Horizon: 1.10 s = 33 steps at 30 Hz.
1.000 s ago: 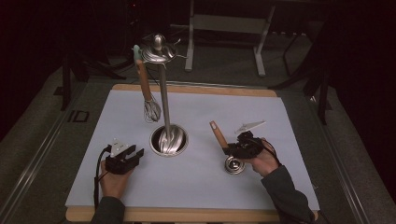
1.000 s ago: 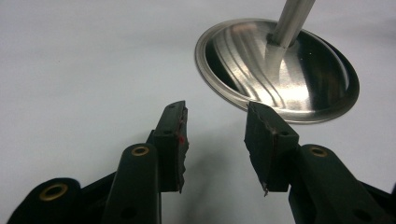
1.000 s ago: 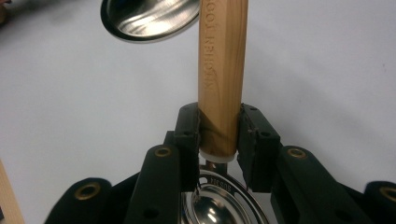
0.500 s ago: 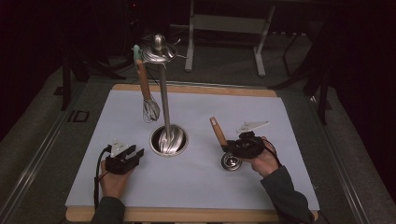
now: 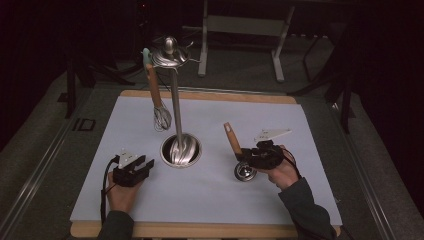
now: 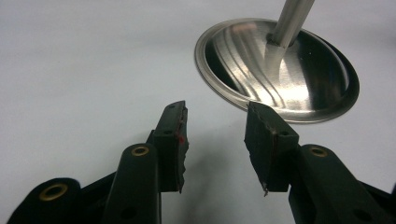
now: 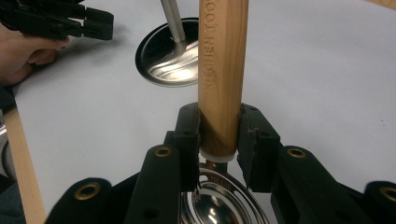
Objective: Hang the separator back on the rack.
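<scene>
A metal stand rises from a round steel base (image 5: pixel 181 149) (image 6: pixel 280 74) (image 7: pixel 169 55) in the middle of the white mat (image 5: pixel 210 195). A whisk (image 5: pixel 159 107) with a wooden handle hangs from a hook at the stand's top. My right gripper (image 5: pixel 245 156) (image 7: pixel 219 135) is shut on the wooden handle (image 5: pixel 232 138) (image 7: pixel 222 70) of a ladle, near its lower end. The ladle's steel bowl (image 5: pixel 245 172) (image 7: pixel 219 205) rests low by the mat and the handle tilts up and away to the left. My left gripper (image 5: pixel 145 165) (image 6: pixel 215 140) rests open on the mat, just left of the base, with nothing between its fingers.
The mat lies on a wooden board (image 5: pixel 200 231) whose edges show front and back. A metal frame (image 5: pixel 240 25) stands in the dark behind the table. Bare mat stretches right of the ladle and in front of the base.
The right gripper with the ladle has shifted slightly, the ladle's bowl moving a little left and nearer the base. The left gripper has stayed still.
</scene>
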Motion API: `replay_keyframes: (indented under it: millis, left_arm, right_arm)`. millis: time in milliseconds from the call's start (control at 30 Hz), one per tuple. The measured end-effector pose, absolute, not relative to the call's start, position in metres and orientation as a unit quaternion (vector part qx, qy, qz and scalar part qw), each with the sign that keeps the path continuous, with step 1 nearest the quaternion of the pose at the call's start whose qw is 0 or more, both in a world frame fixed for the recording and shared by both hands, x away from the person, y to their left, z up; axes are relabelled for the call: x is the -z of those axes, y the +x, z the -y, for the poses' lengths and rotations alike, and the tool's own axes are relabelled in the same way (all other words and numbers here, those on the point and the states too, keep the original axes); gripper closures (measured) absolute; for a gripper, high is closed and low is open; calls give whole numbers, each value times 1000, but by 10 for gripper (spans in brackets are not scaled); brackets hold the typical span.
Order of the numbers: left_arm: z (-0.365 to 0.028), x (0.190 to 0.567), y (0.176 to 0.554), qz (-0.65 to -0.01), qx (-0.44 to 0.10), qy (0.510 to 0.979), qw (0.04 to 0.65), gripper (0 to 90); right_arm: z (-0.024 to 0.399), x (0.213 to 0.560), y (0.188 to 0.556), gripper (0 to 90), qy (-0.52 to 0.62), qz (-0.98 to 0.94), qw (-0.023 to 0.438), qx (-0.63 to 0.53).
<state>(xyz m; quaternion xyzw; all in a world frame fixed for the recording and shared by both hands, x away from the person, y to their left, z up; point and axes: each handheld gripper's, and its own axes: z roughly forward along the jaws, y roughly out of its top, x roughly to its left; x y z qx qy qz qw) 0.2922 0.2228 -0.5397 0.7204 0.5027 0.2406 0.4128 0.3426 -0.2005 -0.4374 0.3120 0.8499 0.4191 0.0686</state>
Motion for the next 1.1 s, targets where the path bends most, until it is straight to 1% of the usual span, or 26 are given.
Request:
replay_keyframes:
  millis: [1100]
  left_arm:
    - [-223, 540, 292, -503, -240, 721, 413, 591]
  right_arm:
    - [187, 409, 330, 714, 276, -841, 83, -458]
